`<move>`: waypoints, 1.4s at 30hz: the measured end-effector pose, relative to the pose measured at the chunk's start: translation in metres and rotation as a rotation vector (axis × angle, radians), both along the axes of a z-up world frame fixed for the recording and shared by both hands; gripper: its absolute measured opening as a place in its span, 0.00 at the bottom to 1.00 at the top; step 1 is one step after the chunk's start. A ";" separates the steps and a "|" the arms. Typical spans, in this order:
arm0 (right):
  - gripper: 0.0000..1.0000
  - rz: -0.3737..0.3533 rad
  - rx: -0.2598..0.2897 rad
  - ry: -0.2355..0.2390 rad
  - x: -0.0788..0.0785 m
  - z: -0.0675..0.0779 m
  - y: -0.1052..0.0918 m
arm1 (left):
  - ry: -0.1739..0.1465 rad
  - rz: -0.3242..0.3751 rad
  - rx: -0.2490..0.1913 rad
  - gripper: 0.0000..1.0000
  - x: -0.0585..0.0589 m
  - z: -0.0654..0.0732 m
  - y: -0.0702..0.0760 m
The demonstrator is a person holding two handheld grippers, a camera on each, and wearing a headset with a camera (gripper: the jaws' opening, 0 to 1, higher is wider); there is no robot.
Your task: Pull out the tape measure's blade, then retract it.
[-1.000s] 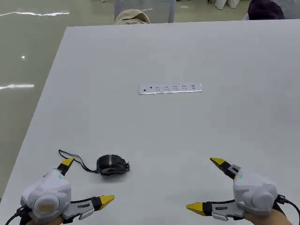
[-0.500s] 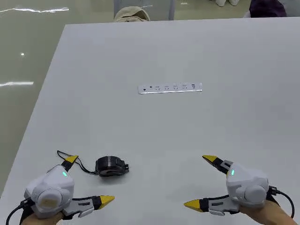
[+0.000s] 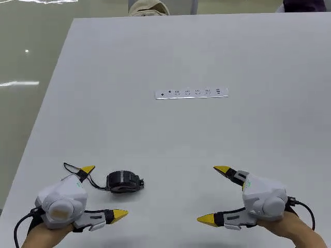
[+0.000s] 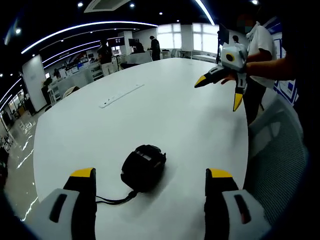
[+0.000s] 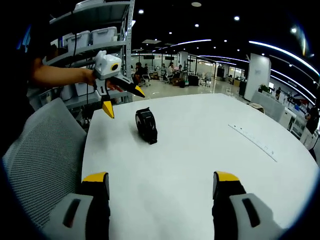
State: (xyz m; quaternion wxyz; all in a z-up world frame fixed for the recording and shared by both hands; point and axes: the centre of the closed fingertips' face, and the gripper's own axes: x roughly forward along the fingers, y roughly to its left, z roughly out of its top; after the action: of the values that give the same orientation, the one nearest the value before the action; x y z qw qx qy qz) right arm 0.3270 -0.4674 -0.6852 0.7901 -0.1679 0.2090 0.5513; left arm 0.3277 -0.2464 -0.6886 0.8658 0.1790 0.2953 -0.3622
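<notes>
Closing in, the left tool [image 3: 105, 190] has edged toward the small black round-cased tape measure [image 3: 124, 182] lying at seven o'clock on the white worktop [image 3: 217, 139], and the right tool [image 3: 212, 195] has drifted inward, both tools' jaws wide apart, so nothing is gripped and the pull-out hasn't begun.

White worktable [image 3: 207, 51], glossy floor [image 3: 26, 67], storage shelving [image 5: 97, 32], ceiling strip lights [image 4: 205, 12]

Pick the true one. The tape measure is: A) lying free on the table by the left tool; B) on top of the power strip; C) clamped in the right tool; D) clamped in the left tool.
A: the tape measure lies untouched on the table, just ahead of the open left tool.
</notes>
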 end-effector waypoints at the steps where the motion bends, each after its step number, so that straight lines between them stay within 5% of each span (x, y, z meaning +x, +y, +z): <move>1: 0.85 0.007 0.001 0.000 0.002 0.000 0.002 | 0.003 -0.007 0.009 0.87 0.002 -0.002 0.002; 32: 0.67 0.188 -0.008 -0.008 0.025 -0.023 0.058 | 0.081 -0.257 0.154 0.58 0.027 -0.034 0.004; 42: 0.62 0.242 -0.034 -0.023 0.033 -0.026 0.075 | 0.113 -0.391 0.249 0.50 0.029 -0.047 0.005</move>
State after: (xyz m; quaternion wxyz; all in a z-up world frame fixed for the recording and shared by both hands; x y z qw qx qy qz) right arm 0.3600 -0.3919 -0.7115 0.7170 -0.2115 0.1876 0.6372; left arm 0.3568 -0.2417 -0.7359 0.7324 0.3176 0.3457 -0.4931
